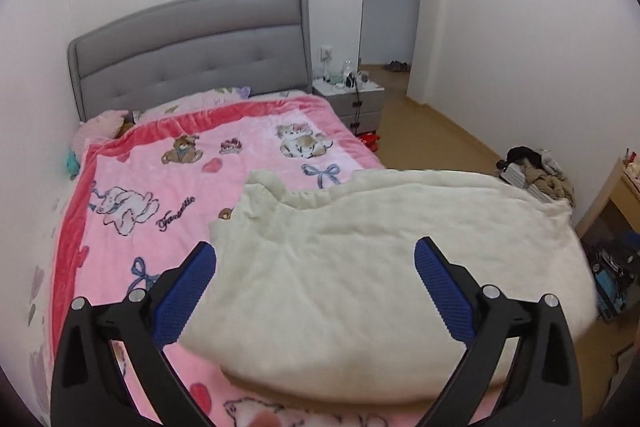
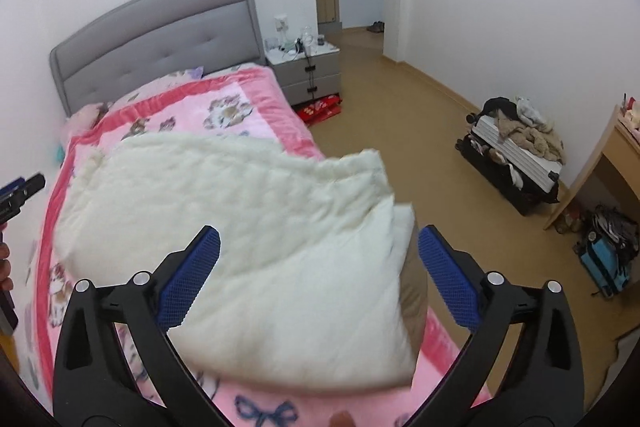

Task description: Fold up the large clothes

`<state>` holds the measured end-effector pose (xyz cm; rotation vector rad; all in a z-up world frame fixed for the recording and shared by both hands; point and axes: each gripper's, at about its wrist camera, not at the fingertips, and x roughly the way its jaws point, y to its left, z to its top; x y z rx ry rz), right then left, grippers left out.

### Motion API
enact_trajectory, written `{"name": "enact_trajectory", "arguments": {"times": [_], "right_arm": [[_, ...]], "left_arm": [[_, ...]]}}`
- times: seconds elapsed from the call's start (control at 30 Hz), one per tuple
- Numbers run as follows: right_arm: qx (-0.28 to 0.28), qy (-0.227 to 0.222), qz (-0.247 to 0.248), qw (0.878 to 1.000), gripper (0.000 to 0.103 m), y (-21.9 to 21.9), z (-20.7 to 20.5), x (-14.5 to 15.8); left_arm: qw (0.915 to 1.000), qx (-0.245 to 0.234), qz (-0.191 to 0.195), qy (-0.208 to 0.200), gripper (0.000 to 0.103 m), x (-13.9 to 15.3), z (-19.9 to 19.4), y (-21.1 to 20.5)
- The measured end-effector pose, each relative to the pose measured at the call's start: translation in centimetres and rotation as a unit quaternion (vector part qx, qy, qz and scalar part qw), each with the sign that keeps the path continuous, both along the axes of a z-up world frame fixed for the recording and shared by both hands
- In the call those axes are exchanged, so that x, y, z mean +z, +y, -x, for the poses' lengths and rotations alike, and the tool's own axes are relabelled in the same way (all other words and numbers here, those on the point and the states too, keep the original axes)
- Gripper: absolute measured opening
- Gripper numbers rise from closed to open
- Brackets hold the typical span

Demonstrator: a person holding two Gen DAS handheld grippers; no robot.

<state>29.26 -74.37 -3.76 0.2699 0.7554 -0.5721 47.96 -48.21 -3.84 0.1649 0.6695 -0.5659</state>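
The bulky cream-white quilted fleece garment (image 1: 360, 267) lies across the lower centre of both views on the pink plush cartoon-print blanket (image 1: 160, 187) that covers the bed, and its right-hand edge — seen at centre right of the right wrist view — looks to overhang the mattress side above the tan wooden floor (image 2: 400, 99). That is the main risk, in my judgement: a thick, soft, slippery-looking pile like this could slide off if one side is lifted or tugged alone, and a shallow pinch might catch only the top layer, so the fold would come apart. The left tool (image 1: 316, 267) stands wide, holding nothing; the right tool (image 2: 320, 251) is likewise spread wide and empty, with the cloth showing between its blue, finely knurled pads (image 2: 448, 283). The garment looks puffy and stitched in faint squares, with rounded, lumpy edges; the blanket beneath looks velvety and offers little grip.
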Motion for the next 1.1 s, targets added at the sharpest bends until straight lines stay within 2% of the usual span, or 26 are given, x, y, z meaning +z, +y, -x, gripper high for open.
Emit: {"name": "enact_trajectory", "arguments": {"times": [0.13, 0.23, 0.33, 0.43, 0.53, 0.6, 0.97, 1.1], "right_arm": [[-0.006, -0.011, 0.002, 1.000, 0.095, 4.9, 2.8, 1.7], [-0.007, -0.008, 0.010, 1.000, 0.095, 7.5, 4.1, 2.7], [-0.005, 0.006, 0.057, 0.998, 0.095, 10.3, 5.5, 3.7], [-0.001, 0.022, 0.086, 0.996, 0.095, 11.8, 6.4, 4.0], [0.004, 0.018, 0.090, 0.996, 0.095, 12.9, 7.6, 4.2], [0.009, 0.017, 0.083, 0.996, 0.095, 12.9, 8.2, 4.4], [0.004, -0.005, 0.093, 0.996, 0.095, 13.2, 8.6, 5.7], [0.001, -0.016, 0.076, 0.997, 0.095, 13.0, 8.6, 6.0]], "left_arm": [[0.9997, 0.013, 0.019, -0.004, 0.098, 2.4, 5.5, 1.6], [0.9994, 0.001, 0.031, 0.016, 0.098, 3.6, 8.7, 2.6], [0.9996, -0.003, 0.026, 0.005, 0.098, 4.7, 11.5, 3.1], [0.9994, -0.023, 0.027, -0.003, 0.098, 5.7, 13.9, 3.2], [0.9987, -0.038, 0.033, -0.010, 0.098, 6.5, 15.6, 3.3], [0.9983, -0.042, 0.029, -0.029, 0.098, 7.1, 16.6, 3.2], [0.9967, -0.069, 0.034, -0.025, 0.098, 7.2, 17.2, 2.3], [0.9969, -0.068, 0.030, -0.025, 0.098, 7.0, 17.0, 2.1]]}}
